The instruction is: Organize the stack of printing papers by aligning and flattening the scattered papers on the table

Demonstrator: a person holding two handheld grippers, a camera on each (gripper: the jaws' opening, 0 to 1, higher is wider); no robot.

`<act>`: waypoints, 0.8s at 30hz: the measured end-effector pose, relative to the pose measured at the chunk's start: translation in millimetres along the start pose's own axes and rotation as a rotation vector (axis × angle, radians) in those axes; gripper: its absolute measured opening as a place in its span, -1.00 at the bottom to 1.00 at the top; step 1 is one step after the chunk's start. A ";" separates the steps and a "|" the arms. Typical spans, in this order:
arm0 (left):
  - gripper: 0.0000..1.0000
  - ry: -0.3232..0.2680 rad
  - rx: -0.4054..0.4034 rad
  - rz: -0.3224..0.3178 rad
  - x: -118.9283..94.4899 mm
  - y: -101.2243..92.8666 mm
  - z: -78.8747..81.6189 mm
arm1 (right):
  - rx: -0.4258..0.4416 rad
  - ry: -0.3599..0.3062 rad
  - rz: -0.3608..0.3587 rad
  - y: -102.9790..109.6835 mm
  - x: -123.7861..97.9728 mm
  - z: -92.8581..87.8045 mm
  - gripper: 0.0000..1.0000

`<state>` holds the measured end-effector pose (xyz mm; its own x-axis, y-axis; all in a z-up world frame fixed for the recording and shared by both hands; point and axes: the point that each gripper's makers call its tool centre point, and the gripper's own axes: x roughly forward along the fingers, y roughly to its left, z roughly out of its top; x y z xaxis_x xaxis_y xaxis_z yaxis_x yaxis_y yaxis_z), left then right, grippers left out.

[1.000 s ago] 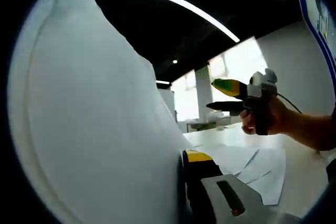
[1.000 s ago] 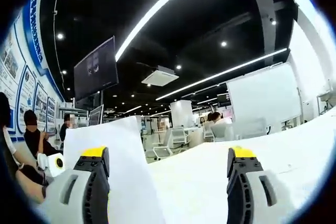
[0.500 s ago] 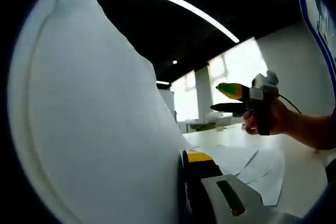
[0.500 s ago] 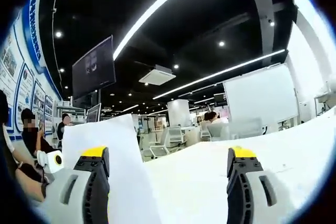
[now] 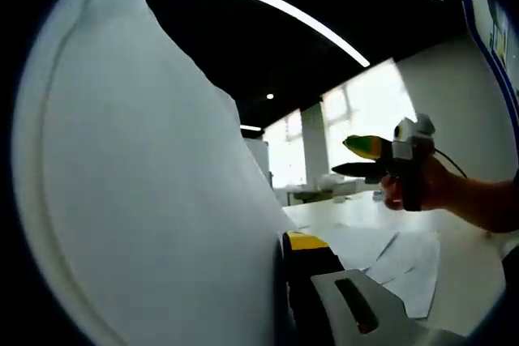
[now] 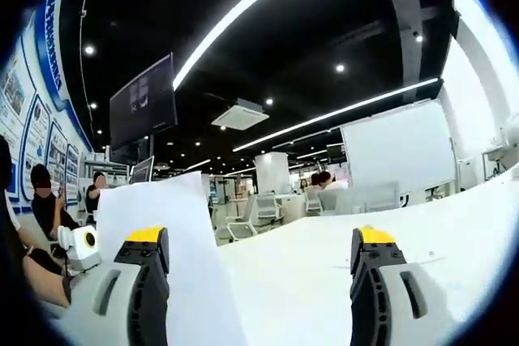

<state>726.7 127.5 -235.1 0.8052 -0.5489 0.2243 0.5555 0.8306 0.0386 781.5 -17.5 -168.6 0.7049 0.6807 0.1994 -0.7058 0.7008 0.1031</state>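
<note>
No brand names or readable text can be made out anywhere; the blue wall posters (image 6: 32,131) at the left of the right gripper view are too small to read, and the hanging dark monitor (image 6: 143,103) is unreadable too.

In the left gripper view, a big sheet of white paper (image 5: 146,200) is held upright close to the lens, pressed against the yellow-tipped finger (image 5: 304,242) of the left gripper (image 5: 280,261). The fingers look clamped on that sheet, though the second one is hidden behind the paper. Past it, more loose papers (image 5: 405,261) are seen lying fanned and overlapping on the white surface (image 5: 470,273), toward its right part. The right gripper (image 5: 361,158) is seen there too, held in a hand (image 5: 422,188) above the surface, its green-and-yellow fingers slightly apart with nothing between them.

The right gripper view gives the office instead: ceiling light strips, a whiteboard (image 6: 397,147), chairs and seated people in the background. Its own two fingers (image 6: 150,261) are spread wide, nothing gripped. The raised sheet is seen again at the left, standing up behind the left finger, with the left gripper's body just below and left of it.
</note>
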 end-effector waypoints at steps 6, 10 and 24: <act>-0.81 0.001 -0.001 0.000 -0.1 1.1 -0.9 | -0.001 0.010 -0.015 -5.9 -7.7 -4.3 0.76; -0.81 0.000 -0.001 -0.001 -0.2 2.4 -1.8 | 0.002 0.010 -0.023 -10.2 -11.7 -4.5 0.76; -0.81 0.000 -0.003 -0.001 -0.3 4.9 -2.7 | 0.013 0.025 -0.040 -16.7 -28.3 -9.3 0.76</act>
<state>729.7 131.5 -237.6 0.8045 -0.5501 0.2240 0.5571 0.8296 0.0364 773.9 -46.5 -185.0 0.7339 0.6575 0.1703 -0.6779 0.7248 0.1230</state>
